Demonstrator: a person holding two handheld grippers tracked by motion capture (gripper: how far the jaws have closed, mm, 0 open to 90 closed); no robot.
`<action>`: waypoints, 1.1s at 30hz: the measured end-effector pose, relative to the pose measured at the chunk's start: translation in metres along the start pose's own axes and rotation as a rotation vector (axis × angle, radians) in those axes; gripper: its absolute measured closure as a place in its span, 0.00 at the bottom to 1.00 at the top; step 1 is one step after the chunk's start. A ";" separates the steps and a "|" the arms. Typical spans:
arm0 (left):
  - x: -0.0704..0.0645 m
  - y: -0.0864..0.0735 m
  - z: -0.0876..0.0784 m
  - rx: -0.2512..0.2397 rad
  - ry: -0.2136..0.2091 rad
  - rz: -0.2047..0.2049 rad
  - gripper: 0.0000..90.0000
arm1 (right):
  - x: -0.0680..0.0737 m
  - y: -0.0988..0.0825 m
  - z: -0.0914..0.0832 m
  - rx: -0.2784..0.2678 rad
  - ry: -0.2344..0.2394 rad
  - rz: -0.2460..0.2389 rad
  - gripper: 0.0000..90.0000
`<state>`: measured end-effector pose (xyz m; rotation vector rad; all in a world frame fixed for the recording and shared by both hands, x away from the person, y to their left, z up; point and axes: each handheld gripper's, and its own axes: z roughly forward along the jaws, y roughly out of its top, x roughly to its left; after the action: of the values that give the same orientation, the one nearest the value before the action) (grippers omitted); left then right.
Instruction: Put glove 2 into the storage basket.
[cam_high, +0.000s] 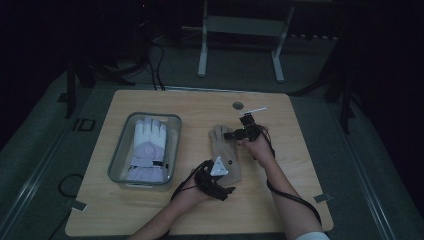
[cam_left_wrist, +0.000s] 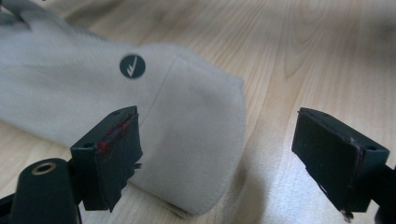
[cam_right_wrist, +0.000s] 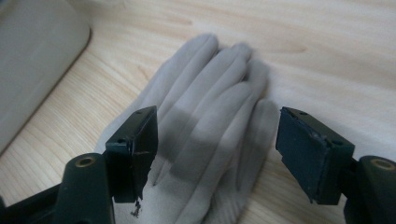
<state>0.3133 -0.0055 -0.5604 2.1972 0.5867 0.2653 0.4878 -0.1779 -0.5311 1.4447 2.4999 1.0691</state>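
Tray (cam_high: 116, 159) holds a white glove (cam_high: 147, 147); jaws of both grippers gape over the beige glove (cam_high: 223, 145) on the table (cam_high: 300, 150)

The beige glove (cam_high: 226, 150) lies flat on my counter (cam_high: 280, 200), just right of the middle — fingers pointing away from me, cuff toward me. It is soft, suede-like cloth, pale grey-tan, all four fingers close together and straight (cam_right_wrist: 210, 107). Near the cuff (cam_left_wrist: 196, 140) sits a small dark round badge with a white mark (cam_left_wrist: 132, 66); a stitched seam curves beside it. The cuff end looks rounded and slightly raised off the wood — its edge casts a shadow.
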 end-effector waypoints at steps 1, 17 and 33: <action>0.001 0.000 0.002 0.008 -0.010 0.000 0.21 | 0.000 -0.001 0.003 0.008 0.001 -0.002 0.32; 0.005 0.003 0.013 0.096 0.054 0.054 0.44 | 0.006 -0.007 0.013 0.080 0.044 -0.016 0.64; 0.007 0.007 0.001 0.092 0.129 0.040 0.89 | 0.012 -0.002 0.002 0.030 0.048 -0.001 0.83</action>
<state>0.3221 -0.0067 -0.5555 2.2945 0.6372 0.4110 0.4803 -0.1678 -0.5306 1.4420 2.5605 1.0833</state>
